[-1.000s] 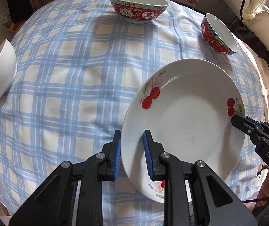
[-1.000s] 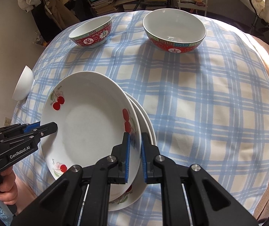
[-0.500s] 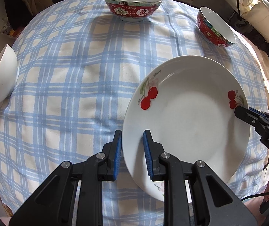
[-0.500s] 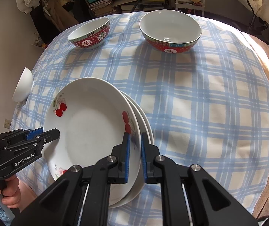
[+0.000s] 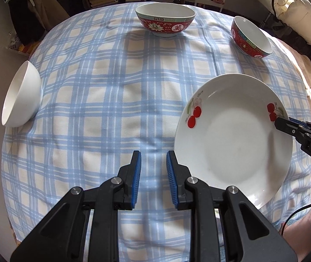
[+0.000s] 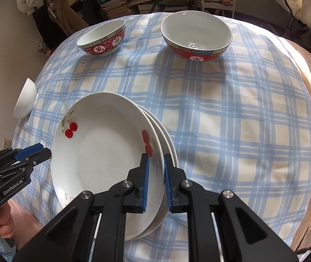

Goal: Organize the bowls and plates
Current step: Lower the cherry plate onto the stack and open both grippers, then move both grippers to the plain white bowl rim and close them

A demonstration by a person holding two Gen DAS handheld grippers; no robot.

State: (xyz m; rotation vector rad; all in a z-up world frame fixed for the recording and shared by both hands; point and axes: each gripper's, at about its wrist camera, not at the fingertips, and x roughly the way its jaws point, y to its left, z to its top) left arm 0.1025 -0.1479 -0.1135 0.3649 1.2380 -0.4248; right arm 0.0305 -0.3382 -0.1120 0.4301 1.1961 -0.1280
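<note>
At table's near edge: plates (image 6: pixel 103 163) stacked, bowls unsorted.
My right claw (image 6: pixel 155 170) straddles the stack rim, unclamped; left claw (image 5: pixel 153 174) apart, empty. Two red bowls (image 6: pixel 195 38) far edge, white bowl (image 5: pixel 21 95) left edge remain.

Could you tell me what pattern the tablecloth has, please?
The tablecloth is blue-and-cream plaid, clearest in the left wrist view.

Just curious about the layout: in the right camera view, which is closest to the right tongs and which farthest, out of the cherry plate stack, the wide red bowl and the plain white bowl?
1. Cherry-patterned white plate stack, between the tongs.
2. Wide red-patterned bowl, ahead, slightly right.
3. Plain white bowl, far left table edge.
</note>
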